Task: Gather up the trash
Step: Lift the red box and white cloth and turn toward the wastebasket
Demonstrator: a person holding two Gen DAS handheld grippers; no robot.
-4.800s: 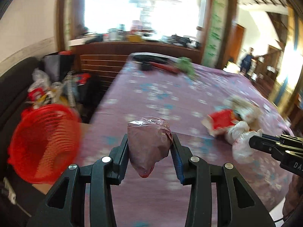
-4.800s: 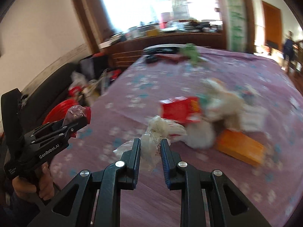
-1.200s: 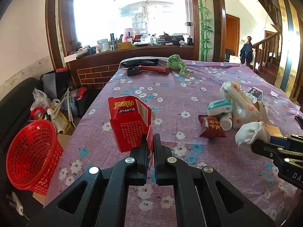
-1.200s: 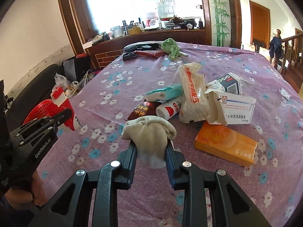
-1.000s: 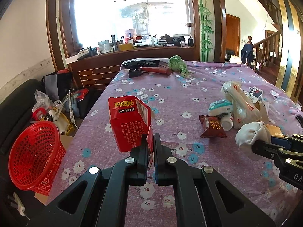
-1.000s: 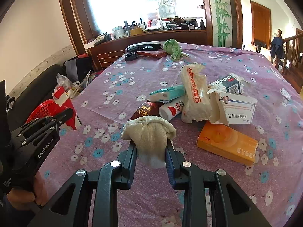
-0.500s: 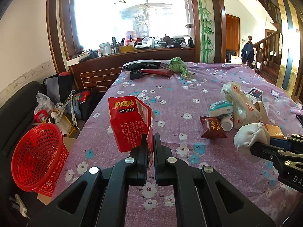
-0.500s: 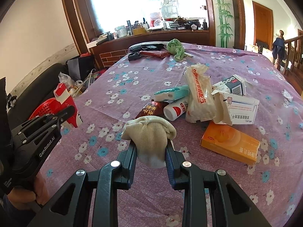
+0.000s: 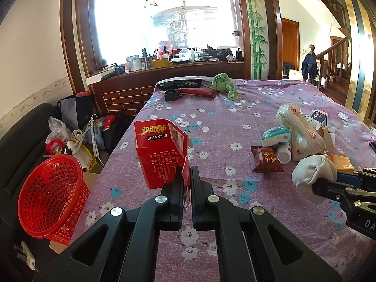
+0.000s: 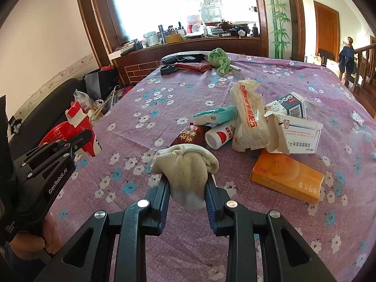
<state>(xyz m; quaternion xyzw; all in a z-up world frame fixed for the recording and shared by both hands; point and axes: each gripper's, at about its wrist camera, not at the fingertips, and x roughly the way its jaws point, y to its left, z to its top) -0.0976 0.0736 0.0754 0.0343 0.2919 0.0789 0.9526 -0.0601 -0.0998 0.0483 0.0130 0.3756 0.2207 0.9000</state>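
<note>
My left gripper (image 9: 185, 172) is shut on the torn flap of a red carton (image 9: 157, 150), which it holds upright above the purple flowered tablecloth (image 9: 218, 122). A red mesh basket (image 9: 50, 195) stands on the floor off the table's left edge. My right gripper (image 10: 188, 184) is shut on a cream cloth bundle (image 10: 185, 162), lifted just above the table. Beyond it lies a trash pile: a dark red snack packet (image 10: 188, 136), a white bottle (image 10: 219, 136), a teal tube (image 10: 213, 115), a plastic wrapper (image 10: 249, 117), a white box (image 10: 298, 136) and an orange box (image 10: 286, 176).
A green cloth (image 10: 219, 61) and black items (image 10: 183, 58) lie at the table's far end. Bags and clutter (image 9: 70, 138) crowd the floor by a black sofa (image 9: 21, 136) on the left. A hand (image 10: 35, 239) grips the left tool.
Some seconds ago the left gripper held a dark red bag and the right a white plastic bag; now they hold the carton and the cloth bundle. Over the last second nothing moved.
</note>
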